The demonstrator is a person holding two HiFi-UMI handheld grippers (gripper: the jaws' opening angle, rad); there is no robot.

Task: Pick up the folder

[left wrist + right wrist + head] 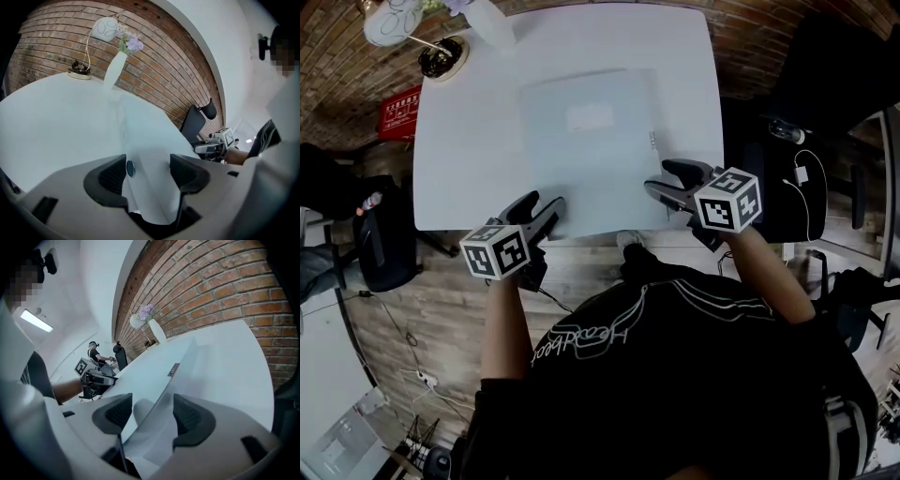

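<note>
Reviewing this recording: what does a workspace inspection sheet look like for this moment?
Surface: white table.
Job's things: pale folder lying on the table, its near edge at the table's front.
Clutter: lamp and vase at the far left corner.
Grippers: left gripper and right gripper both open, the folder's near edge between each one's jaws, unclamped.
Cables: power strip on the floor; white cable at right.
Surroundings: brick wall, wooden floor, black chair.

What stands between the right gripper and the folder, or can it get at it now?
Probably yes: nothing blocks it. The right gripper has its fingers apart, astride the near edge of the folder, and they do not seem to press on it.
</note>
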